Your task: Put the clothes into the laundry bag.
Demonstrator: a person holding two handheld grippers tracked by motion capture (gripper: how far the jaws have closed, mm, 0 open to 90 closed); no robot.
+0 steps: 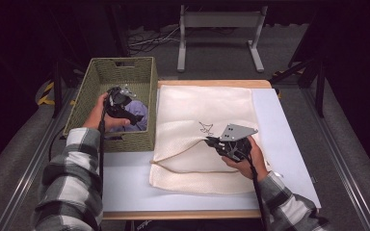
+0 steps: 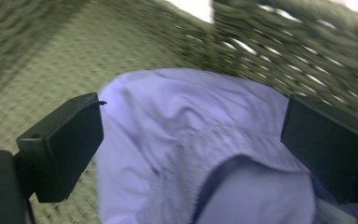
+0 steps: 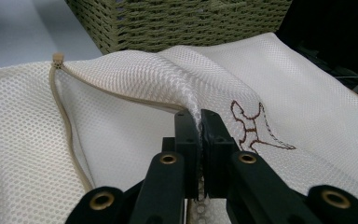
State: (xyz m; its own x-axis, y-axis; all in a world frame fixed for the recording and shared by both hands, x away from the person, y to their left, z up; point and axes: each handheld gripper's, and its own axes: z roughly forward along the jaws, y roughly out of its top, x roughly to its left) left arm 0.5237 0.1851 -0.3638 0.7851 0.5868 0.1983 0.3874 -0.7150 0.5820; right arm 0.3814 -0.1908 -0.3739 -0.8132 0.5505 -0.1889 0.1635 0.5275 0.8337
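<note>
The right gripper (image 1: 211, 141), seen right of the centre of the high view, is closed on the upper layer of the cream mesh bag (image 1: 197, 115); in the right gripper view the mesh is pinched between the two black jaws at the lower middle of the frame and is lifted into a ridge, so that the mouth of the bag, edged with a beige drawstring (image 3: 65, 116), is held a little open toward the left of that frame. This pinch should be kept firm and slightly raised, because the opening is judged to be needed for loading. The left gripper (image 1: 125, 108) is seen inside the green woven basket (image 1: 96, 72) at the upper left of the high view, with its jaws spread wide on both sides of a lavender garment (image 2: 200, 140) which lies on the basket floor, near the right wall of the basket. The pads do not press on the cloth yet. For a good pick, the jaws should be lowered onto a thick fold near the middle of the garment and closed fully, so that a good bunch is taken and not only a thin edge. A loose part may catch on the basket rim when the garment is lifted.
</note>
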